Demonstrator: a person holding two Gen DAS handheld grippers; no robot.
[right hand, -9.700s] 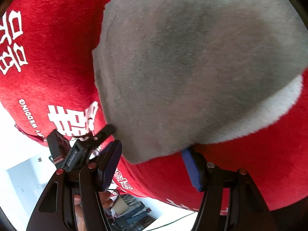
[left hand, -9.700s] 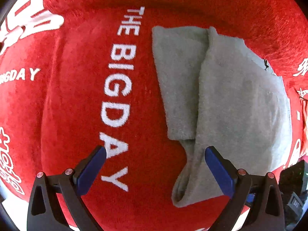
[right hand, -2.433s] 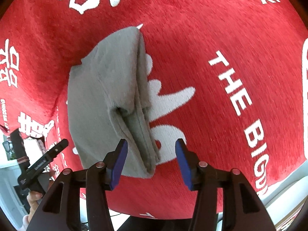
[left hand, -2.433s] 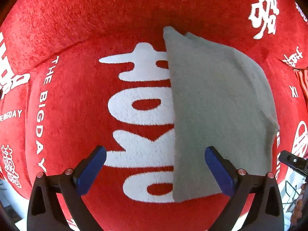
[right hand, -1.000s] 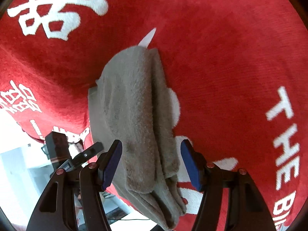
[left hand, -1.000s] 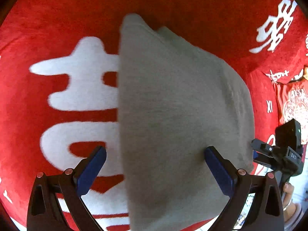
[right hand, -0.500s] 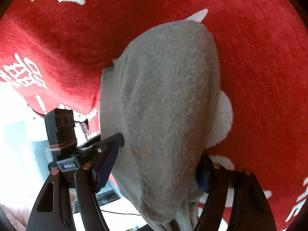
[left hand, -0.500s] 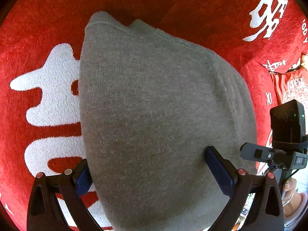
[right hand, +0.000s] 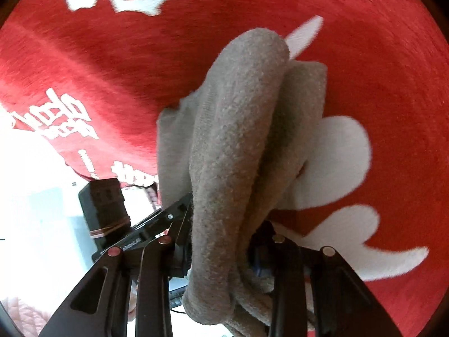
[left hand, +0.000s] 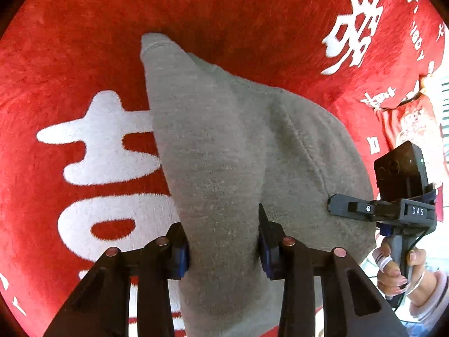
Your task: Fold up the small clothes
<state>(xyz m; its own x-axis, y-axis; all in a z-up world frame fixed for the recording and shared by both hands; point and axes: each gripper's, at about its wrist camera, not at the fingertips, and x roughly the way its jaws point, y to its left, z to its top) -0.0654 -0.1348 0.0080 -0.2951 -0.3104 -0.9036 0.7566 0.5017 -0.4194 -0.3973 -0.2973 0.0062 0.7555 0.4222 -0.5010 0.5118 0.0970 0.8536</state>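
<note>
A folded grey garment (left hand: 233, 151) lies on the red cloth with white lettering (left hand: 56, 56). My left gripper (left hand: 223, 248) is shut on the near edge of the garment, which bunches into a ridge between its blue pads. My right gripper (right hand: 221, 248) is shut on the thick folded layers of the same garment (right hand: 233, 140) at its other side. The right gripper's body shows in the left wrist view (left hand: 393, 205), against the garment's right edge. The left gripper's body shows in the right wrist view (right hand: 112, 216).
The red cloth (right hand: 112, 56) covers the whole surface, and its edge falls off at the left of the right wrist view. A person's hand (left hand: 393, 269) holds the right gripper's handle. A pale floor (right hand: 33, 210) lies beyond the cloth edge.
Both grippers went from open around the garment to shut on it. The cloth now bunches up between each pair of fingers.
</note>
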